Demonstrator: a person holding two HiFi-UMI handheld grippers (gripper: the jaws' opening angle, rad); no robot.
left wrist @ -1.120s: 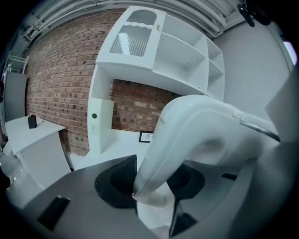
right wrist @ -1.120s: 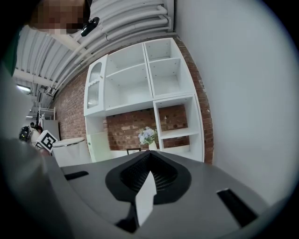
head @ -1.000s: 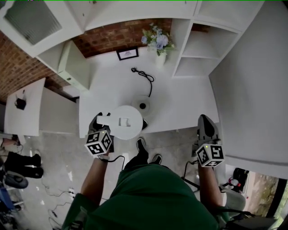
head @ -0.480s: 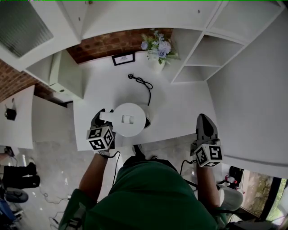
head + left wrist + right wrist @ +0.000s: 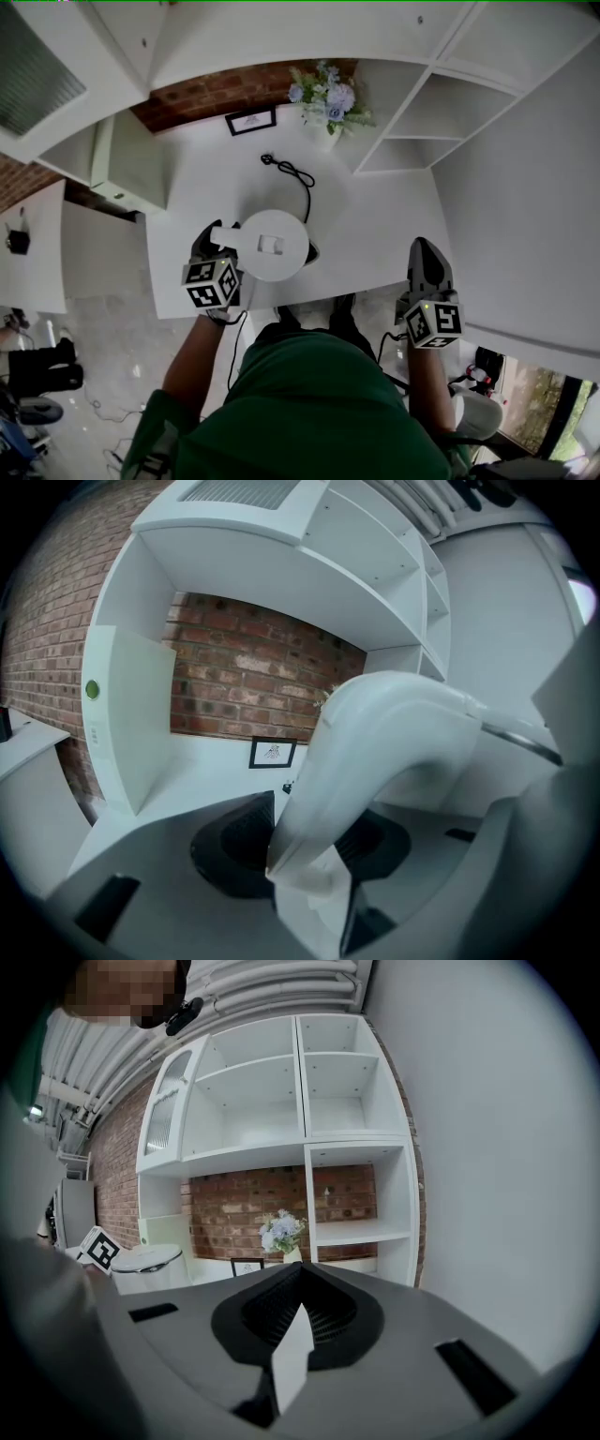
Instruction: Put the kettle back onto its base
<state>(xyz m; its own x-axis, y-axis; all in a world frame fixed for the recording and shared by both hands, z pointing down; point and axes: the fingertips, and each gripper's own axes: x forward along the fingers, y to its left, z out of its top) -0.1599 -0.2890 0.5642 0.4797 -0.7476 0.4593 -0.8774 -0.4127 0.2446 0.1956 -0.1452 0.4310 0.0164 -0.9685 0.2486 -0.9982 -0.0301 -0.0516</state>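
In the head view the white kettle point(image 5: 272, 246) is seen lid-up over the white table point(image 5: 375, 225). It covers nearly all of its base; only a dark sliver point(image 5: 311, 251) shows at its right. I cannot tell whether it rests on the base. My left gripper point(image 5: 214, 240) is shut on the kettle's handle point(image 5: 375, 752), which fills the space between the jaws in the left gripper view. My right gripper point(image 5: 424, 247) hangs off the table's right front corner, shut and empty. The right gripper view shows the kettle point(image 5: 150, 1266) at far left.
The base's black cord point(image 5: 292, 172) trails toward the back. A vase of flowers point(image 5: 324, 94) and a small picture frame point(image 5: 250, 120) stand against the brick wall. White shelves point(image 5: 422, 122) rise at the right, and an open cabinet door point(image 5: 112, 159) at the left.
The left gripper has carried the kettle away from the table's front edge and over the base, which showed beside it before. The right gripper has hardly shifted in the picture.
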